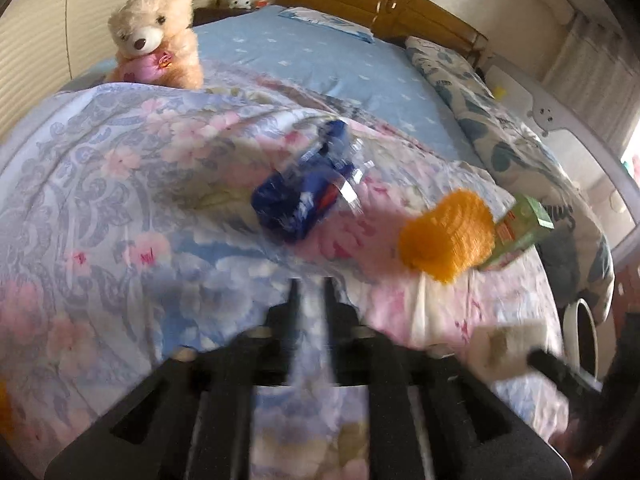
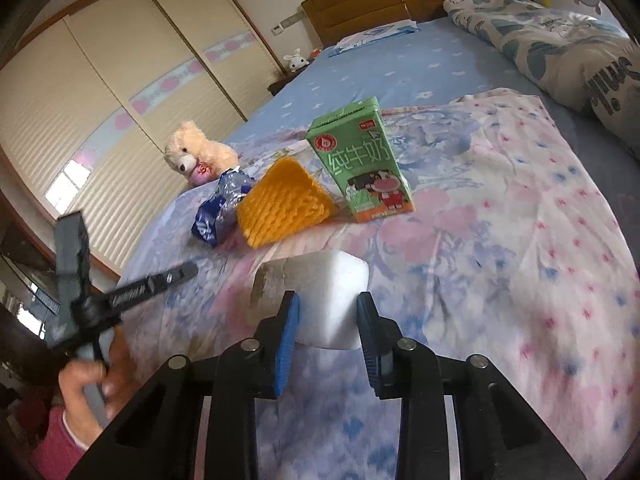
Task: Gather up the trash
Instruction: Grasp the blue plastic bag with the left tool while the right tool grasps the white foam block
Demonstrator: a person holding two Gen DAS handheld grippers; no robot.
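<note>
Just in front of the milk carton [image 2: 359,159], our right gripper [image 2: 328,320] clasps the foam block [image 2: 320,292]; our left gripper [image 1: 311,294], narrow and empty, must next reach the blue wrapper [image 1: 304,196].

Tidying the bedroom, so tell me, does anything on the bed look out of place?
Yes. Litter sits on the floral quilt: a crumpled blue wrapper, an orange foam net, an upright green milk carton, and a white foam block between the right gripper's jaws.
</note>
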